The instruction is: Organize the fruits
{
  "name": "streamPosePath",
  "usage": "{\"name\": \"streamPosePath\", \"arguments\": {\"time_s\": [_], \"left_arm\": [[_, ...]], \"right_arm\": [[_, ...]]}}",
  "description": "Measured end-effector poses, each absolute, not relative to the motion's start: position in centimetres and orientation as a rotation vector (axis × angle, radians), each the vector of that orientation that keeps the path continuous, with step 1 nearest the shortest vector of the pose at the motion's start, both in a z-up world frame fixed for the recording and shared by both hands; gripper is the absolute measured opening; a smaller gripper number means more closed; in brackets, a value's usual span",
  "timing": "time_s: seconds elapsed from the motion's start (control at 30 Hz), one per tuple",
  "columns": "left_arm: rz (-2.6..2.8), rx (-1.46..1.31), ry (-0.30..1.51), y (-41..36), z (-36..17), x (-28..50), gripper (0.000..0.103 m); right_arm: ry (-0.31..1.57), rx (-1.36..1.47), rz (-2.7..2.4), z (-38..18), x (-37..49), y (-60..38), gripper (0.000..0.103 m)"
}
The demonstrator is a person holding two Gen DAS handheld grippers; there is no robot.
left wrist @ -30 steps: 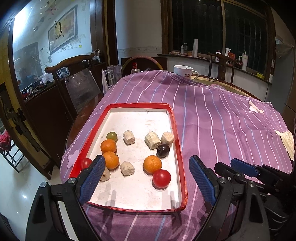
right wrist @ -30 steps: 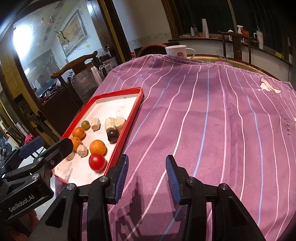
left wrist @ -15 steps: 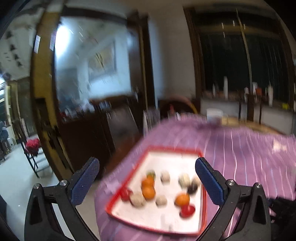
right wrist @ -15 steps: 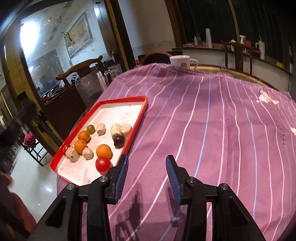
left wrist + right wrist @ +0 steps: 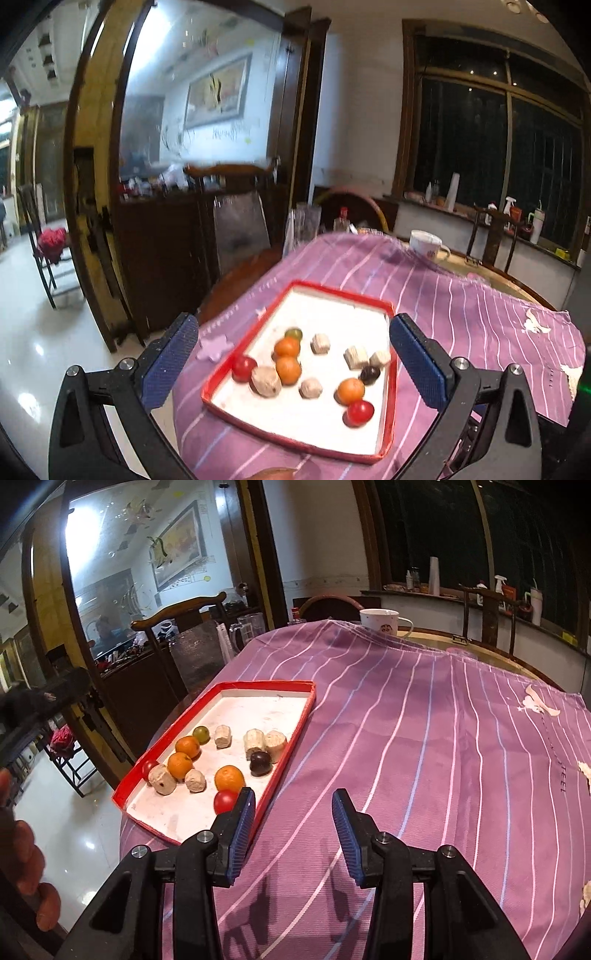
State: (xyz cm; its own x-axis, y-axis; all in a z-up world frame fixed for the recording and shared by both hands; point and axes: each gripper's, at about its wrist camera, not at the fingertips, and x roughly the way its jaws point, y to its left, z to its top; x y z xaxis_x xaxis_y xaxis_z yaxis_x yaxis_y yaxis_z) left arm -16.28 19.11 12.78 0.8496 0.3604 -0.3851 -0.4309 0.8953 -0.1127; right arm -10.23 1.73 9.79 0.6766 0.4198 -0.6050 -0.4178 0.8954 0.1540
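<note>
A red-rimmed white tray lies on the purple striped cloth. In it are three oranges, two red tomatoes, a green fruit, a dark plum and several pale beige chunks. My left gripper is open and empty, held high above and short of the tray's near end. My right gripper is open and empty, low over the cloth just right of the tray's near corner.
A white mug stands at the table's far edge. Wooden chairs and a dark cabinet stand left of the table. The cloth spreads to the right of the tray. The table's left edge drops to a shiny floor.
My left gripper has risen and pulled back from the tray, so the tray now looks smaller and farther. My right gripper has lifted slightly. Both stayed open.
</note>
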Motion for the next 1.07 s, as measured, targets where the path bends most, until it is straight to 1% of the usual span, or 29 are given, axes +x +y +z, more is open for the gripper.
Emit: {"name": "streamPosePath", "arguments": {"time_s": [0.17,0.57,0.77,1.07], "left_arm": [[0.410,-0.213,0.440,19.4,11.6,-15.5,0.103],[0.442,-0.165,0.510,19.8,10.1,-14.2,0.103],[0.434,-0.214,0.560,21.6,9.2,-13.6,0.103],[0.441,-0.275,0.596,23.8,8.0,-13.4,0.103]], "right_arm": [[0.674,-0.039,0.486,9.7,-10.7,2.7,0.049],[0.712,-0.139,0.530,9.5,-10.2,5.3,0.050],[0.721,-0.209,0.549,9.5,-9.9,7.6,0.050],[0.786,-0.214,0.584,8.1,-9.3,9.5,0.050]]}}
